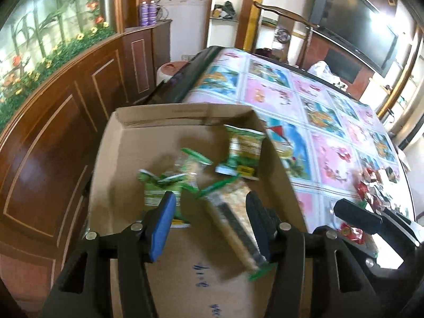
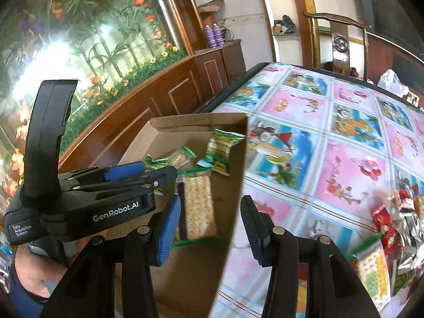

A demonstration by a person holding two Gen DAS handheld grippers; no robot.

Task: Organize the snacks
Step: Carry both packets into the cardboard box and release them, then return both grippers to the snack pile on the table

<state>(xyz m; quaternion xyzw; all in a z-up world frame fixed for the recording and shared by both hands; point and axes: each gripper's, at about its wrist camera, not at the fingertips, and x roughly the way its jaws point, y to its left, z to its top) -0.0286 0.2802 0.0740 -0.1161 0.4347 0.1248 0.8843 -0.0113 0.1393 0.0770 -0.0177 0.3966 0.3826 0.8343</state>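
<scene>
Left wrist view: left gripper jaws apart, empty, above the cracker packet in the cardboard box; right gripper jaws apart, empty, over the box's right wall.

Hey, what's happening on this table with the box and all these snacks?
A person is sorting snacks with a hand-held gripper in each hand. Green-wrapped packets and a long cracker pack already lie in the cardboard box. The left hand-held gripper hangs open over them, holding nothing. The right hand-held gripper is empty too, and red-wrapped snacks wait on the tablecloth.
</scene>
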